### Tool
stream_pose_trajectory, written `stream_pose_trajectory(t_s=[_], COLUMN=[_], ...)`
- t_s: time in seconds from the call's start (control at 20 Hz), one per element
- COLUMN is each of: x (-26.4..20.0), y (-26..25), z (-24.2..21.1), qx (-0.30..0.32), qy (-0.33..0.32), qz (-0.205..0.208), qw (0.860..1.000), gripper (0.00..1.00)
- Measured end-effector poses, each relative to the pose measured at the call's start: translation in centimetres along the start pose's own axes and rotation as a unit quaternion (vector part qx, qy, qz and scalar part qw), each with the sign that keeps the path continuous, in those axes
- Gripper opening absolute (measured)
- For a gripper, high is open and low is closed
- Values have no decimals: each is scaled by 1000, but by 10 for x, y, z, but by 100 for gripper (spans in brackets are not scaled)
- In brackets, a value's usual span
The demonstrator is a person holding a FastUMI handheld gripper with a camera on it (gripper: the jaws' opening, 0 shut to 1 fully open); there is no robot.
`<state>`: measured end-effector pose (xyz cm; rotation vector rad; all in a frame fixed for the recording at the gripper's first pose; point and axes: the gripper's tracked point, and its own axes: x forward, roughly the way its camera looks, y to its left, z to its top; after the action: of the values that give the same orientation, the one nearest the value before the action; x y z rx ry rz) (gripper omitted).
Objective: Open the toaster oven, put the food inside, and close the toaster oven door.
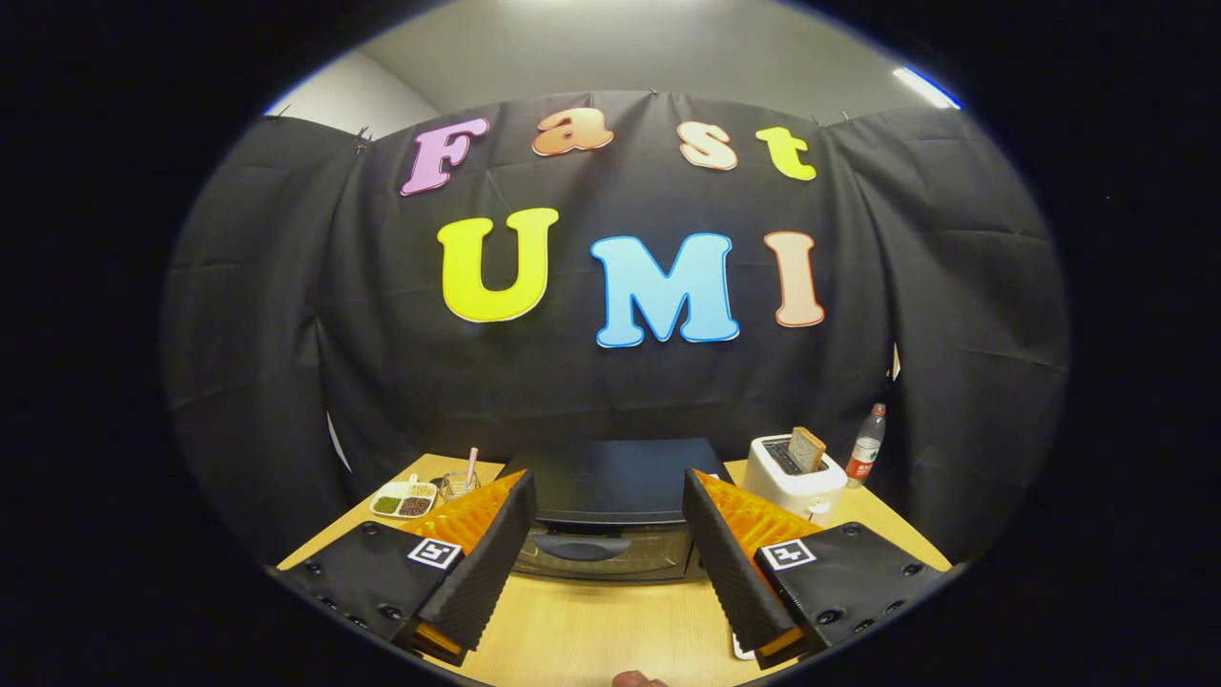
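Hand-held gripper (609, 534) fingers spread, toaster oven (610, 520) shut

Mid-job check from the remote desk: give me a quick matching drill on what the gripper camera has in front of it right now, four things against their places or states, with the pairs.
Things:
1. toaster oven
2. white toaster
3. bottle
4. divided dish

Places or states:
A. holds a slice of bread standing up in its slot
B. door shut, straight ahead beyond the open jaws of the gripper
C. left of the oven, with dark fillings
D. right of the toaster, by the cloth wall

Pairs: 1-B, 2-A, 3-D, 4-C
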<state>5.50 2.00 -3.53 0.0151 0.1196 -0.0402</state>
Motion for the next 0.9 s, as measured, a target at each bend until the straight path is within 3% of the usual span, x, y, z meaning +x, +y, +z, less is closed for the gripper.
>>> stream_pose_trajectory(t_s=[0.55, 0.9], x=[101, 122], y=[21, 18], z=[-88, -122], qx=[-9, -6], qy=[100, 138], qz=[-14, -37], qw=[995, 990], gripper=[98, 99])
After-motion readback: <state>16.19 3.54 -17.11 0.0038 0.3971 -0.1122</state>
